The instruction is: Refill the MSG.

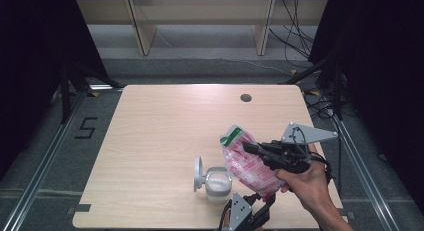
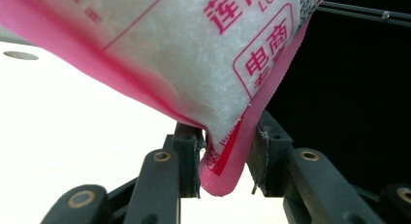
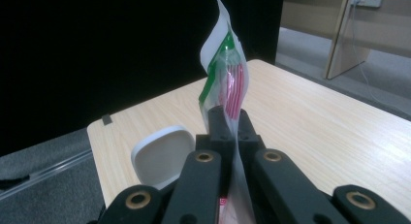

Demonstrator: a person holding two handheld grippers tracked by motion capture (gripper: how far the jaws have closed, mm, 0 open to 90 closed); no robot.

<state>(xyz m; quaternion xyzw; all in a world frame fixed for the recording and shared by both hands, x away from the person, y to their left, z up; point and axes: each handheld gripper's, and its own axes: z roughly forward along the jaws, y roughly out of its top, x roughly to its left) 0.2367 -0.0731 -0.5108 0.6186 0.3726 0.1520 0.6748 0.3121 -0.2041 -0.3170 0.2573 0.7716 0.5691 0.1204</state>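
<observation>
My right tongs [image 1: 252, 148] are clamped tight on the upper part of the pink bag [image 1: 247, 163], holding it up above the surface [image 1: 150, 131], tilted. In the right gripper view the bag's [image 3: 224, 73] green-and-white top edge stands up just beyond the pinched jaws. My left tongs [image 2: 225, 158] sit under the bag's [image 2: 194, 54] bottom corner; the jaws stand slightly apart with that corner hanging between them, not squeezed. Just beside the bag stands 1 open jar [image 1: 218, 183] with white grains inside, its lid [image 1: 198, 173] flipped up.
</observation>
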